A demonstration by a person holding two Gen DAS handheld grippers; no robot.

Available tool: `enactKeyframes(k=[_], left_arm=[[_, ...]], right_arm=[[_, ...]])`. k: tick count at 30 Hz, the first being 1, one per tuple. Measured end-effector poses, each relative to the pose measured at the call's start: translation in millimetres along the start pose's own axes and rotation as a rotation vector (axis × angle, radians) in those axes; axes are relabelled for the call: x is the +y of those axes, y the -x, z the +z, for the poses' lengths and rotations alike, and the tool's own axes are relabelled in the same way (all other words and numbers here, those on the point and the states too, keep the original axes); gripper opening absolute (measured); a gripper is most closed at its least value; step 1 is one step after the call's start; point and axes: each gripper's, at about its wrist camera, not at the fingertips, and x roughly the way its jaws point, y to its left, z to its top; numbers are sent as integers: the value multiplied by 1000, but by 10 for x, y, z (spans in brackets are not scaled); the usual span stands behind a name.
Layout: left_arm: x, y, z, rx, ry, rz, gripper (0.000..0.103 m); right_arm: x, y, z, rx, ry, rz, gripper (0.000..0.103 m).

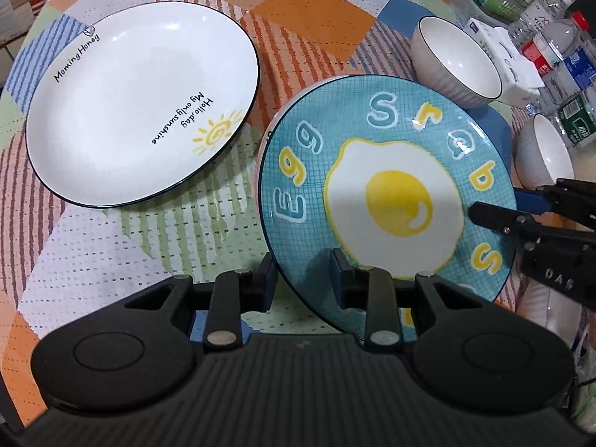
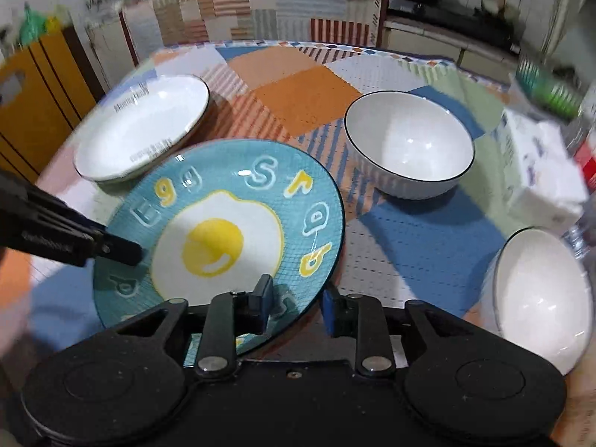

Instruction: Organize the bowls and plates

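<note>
A blue plate with a fried-egg picture [image 1: 387, 201] is tilted above the patchwork cloth. My left gripper [image 1: 303, 275] has one finger on each side of its near rim and is shut on it. My right gripper [image 2: 296, 303] grips the plate's other edge [image 2: 231, 231]; it shows at the right in the left wrist view [image 1: 495, 219]. A white plate with a sun drawing [image 1: 138, 108] lies on the table at the left, also in the right wrist view [image 2: 145, 130]. Two white bowls [image 2: 409, 145] [image 2: 544, 298] stand to the right.
Plastic bottles [image 1: 558, 48] and a white box [image 1: 510, 63] crowd the table's right edge. A tissue pack [image 2: 540, 164] lies beside the bowls. A yellow cabinet [image 2: 33, 93] stands off the table at the left.
</note>
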Motion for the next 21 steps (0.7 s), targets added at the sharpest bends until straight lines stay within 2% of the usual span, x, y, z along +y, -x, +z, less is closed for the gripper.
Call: enactKeyframes(k=[6, 8, 12, 16, 21], left_arm=[[-40, 156, -49, -29, -17, 23, 26], [-18, 281, -73, -31, -29, 31, 26], [-18, 572, -138, -54, -74, 97, 28], [20, 872, -201, -69, -92, 99, 32], [34, 1196, -268, -89, -106, 93, 42]], right_arm=[[62, -76, -26, 29, 12, -99, 36], [51, -14, -43, -4, -27, -116, 36], [66, 227, -38, -46, -66, -71, 37], [154, 475, -11, -79, -68, -37, 44], [311, 786, 53, -136, -82, 19, 46]])
